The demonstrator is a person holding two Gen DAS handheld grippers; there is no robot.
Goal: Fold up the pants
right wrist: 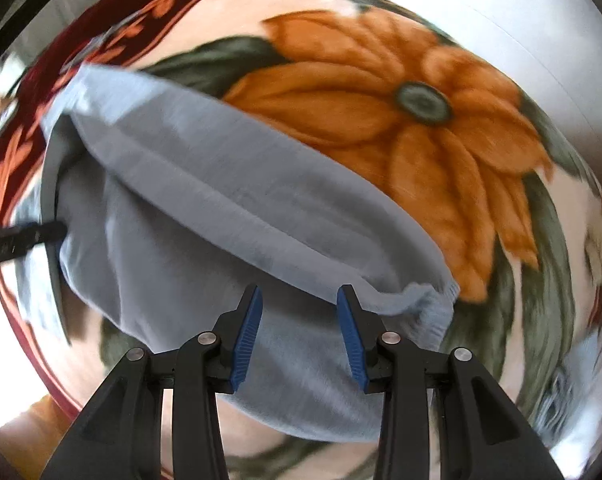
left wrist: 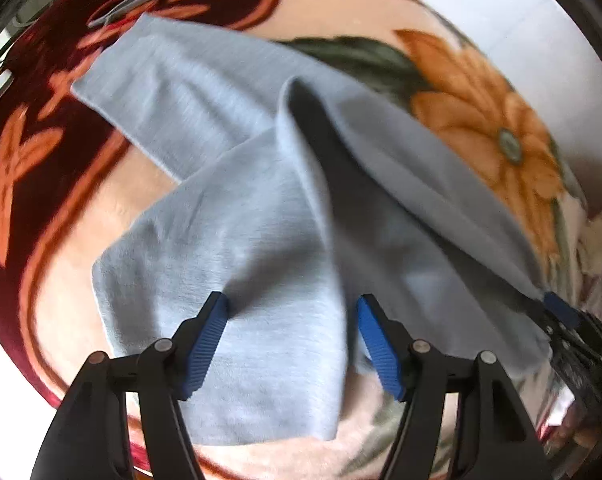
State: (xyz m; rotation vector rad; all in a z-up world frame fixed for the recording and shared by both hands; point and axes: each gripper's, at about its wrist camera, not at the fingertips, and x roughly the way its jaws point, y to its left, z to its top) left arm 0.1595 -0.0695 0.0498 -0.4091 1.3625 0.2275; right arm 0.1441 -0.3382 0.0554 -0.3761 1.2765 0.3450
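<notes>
Both grippers, left (left wrist: 291,312) and right (right wrist: 299,302), hang with jaws apart over the half-folded blue pants (left wrist: 241,240) on the floral blanket (right wrist: 381,100); next, regrasp the waistband (right wrist: 433,308).

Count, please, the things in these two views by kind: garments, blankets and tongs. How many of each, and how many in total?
Light blue soft fabric pants: 1
Peach plush blanket with orange flowers and a dark red border: 1
Black tongs with blue ribbed pads: 2, the left tongs and the right tongs, both open over the pants
Total: 4
</notes>
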